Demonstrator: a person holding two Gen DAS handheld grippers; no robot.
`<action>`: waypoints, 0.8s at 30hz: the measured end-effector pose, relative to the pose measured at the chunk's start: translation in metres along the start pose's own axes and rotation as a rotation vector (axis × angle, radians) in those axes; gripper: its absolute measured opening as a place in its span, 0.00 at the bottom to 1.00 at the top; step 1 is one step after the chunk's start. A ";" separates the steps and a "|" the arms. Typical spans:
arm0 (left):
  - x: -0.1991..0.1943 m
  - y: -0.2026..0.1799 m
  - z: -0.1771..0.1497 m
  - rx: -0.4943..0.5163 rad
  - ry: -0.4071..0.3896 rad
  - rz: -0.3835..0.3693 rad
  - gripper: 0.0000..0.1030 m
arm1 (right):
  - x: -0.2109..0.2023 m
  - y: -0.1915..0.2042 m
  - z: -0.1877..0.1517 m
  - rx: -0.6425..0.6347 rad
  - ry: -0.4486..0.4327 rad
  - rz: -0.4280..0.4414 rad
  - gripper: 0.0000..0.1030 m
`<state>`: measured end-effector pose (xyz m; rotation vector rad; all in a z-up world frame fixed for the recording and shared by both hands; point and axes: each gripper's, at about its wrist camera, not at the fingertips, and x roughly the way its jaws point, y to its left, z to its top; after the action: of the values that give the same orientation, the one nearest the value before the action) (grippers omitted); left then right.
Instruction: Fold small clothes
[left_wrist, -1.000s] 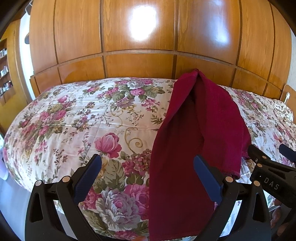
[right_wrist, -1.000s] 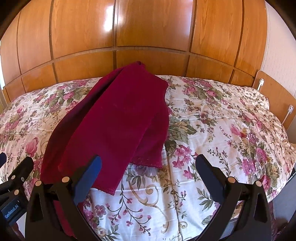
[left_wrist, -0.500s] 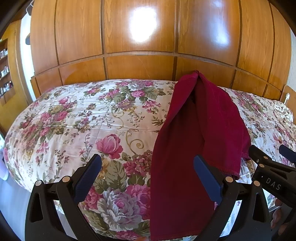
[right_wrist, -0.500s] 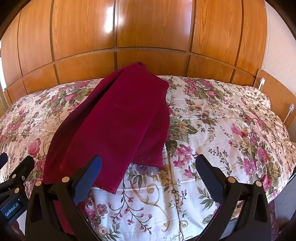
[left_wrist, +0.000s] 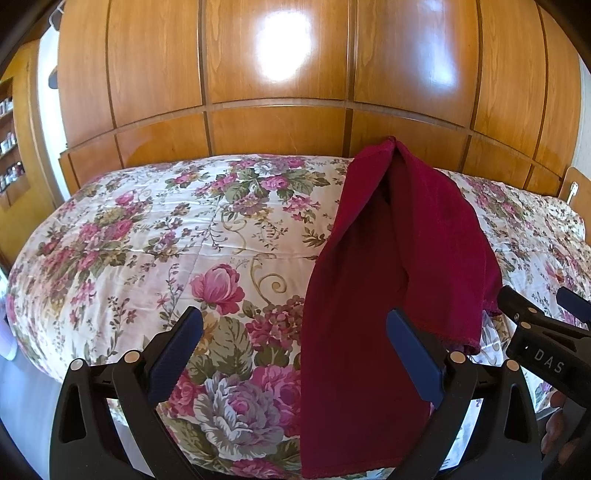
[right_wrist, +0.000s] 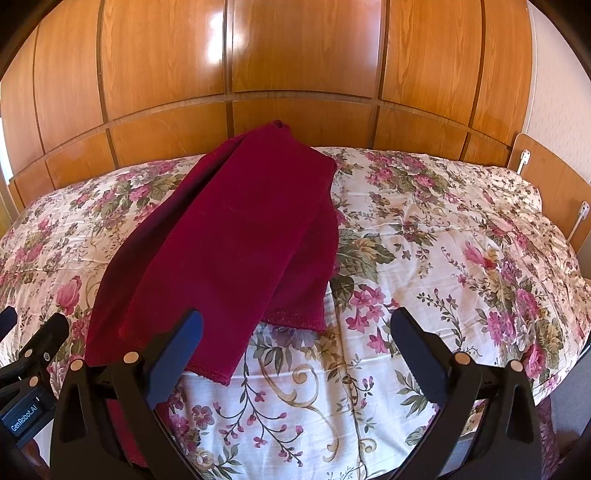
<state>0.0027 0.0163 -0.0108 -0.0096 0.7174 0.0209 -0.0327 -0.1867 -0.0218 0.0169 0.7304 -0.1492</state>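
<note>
On floral bedspread (right_wrist: 424, 240) — maroon garment (right_wrist: 229, 243), lengthwise toward headboard (right_wrist: 295, 122)

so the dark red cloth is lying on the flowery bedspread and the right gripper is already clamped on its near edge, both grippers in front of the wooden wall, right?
Not quite. The right gripper is open and holds nothing; the right wrist view shows its jaws spread wide. The dark red cloth does lie on the flowery bedspread, with the wooden wall beyond. The left gripper is open too.

matt cloth garment (right_wrist: 229, 236), glossy wood wall (right_wrist: 295, 55)
</note>
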 end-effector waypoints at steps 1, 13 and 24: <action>0.001 0.000 0.000 0.000 0.002 0.002 0.96 | 0.001 0.000 0.001 0.009 0.006 0.015 0.98; 0.044 0.017 -0.013 -0.030 0.189 -0.139 0.96 | 0.020 -0.040 0.007 0.188 0.091 0.313 0.98; 0.056 0.014 -0.035 0.058 0.250 -0.252 0.61 | 0.067 -0.017 0.012 0.229 0.302 0.561 0.58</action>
<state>0.0211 0.0308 -0.0742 -0.0472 0.9617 -0.2459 0.0220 -0.2126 -0.0564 0.4672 0.9792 0.3132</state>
